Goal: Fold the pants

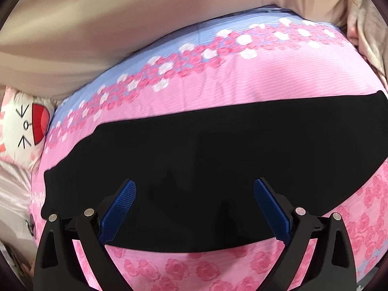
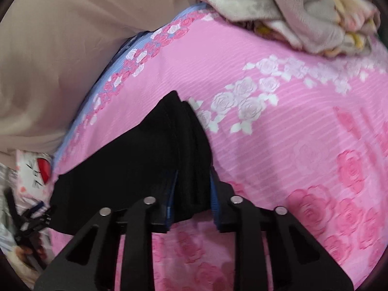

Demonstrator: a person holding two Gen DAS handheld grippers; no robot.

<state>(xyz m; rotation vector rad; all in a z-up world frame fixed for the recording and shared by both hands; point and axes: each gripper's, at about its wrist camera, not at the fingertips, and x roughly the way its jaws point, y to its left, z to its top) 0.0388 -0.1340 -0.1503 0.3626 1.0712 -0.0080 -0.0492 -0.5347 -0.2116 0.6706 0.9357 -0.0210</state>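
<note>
Black pants lie as a long flat band across a pink rose-print bed cover. My left gripper hovers over the band's near edge, jaws wide open and empty, blue pads showing. In the right wrist view my right gripper is shut on the right end of the pants, and a bunched fold of black cloth stands up between its blue pads. The left gripper shows at the far left edge of that view.
A beige sheet lies beyond the cover. A white cat-face pillow sits at the left. A heap of beige and yellow blankets lies at the cover's far right. The pink cover stretches right of the pants.
</note>
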